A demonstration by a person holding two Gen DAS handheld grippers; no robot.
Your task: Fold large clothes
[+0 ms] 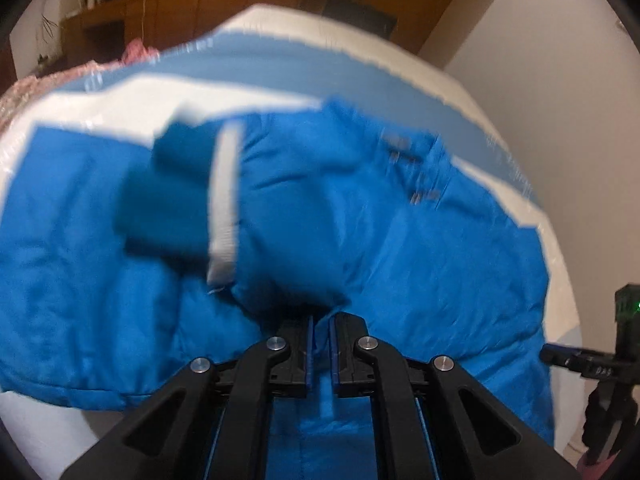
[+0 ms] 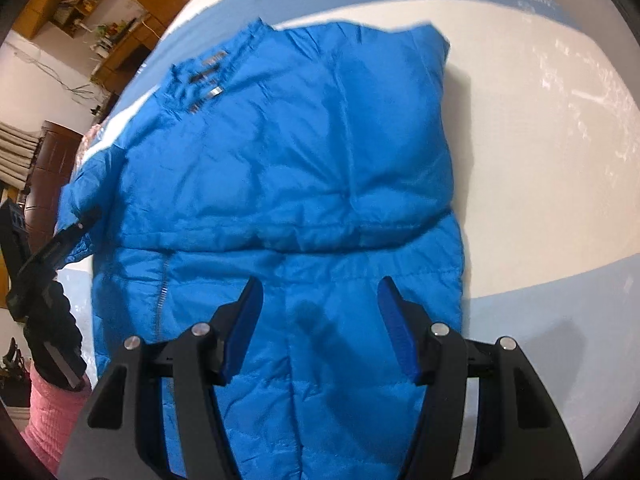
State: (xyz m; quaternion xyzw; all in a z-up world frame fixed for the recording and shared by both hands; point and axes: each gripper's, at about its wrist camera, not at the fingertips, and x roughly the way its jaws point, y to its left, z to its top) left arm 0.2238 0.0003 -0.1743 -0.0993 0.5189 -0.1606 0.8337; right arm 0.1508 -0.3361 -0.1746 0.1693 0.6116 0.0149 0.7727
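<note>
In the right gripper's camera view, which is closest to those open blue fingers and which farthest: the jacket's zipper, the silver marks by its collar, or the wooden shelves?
1. Zipper, just left of the right gripper.
2. Silver marks, up by the jacket's collar.
3. Wooden shelves, far upper left.

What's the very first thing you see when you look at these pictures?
A big, puffy blue jacket fills both pictures, spread flat on a white and light-blue bed cover. The left gripper is pinched shut on a fold of the jacket, lifting a sleeve with a white stripe over the middle. The right gripper hangs open above the jacket's lower part, holding nothing.
</note>
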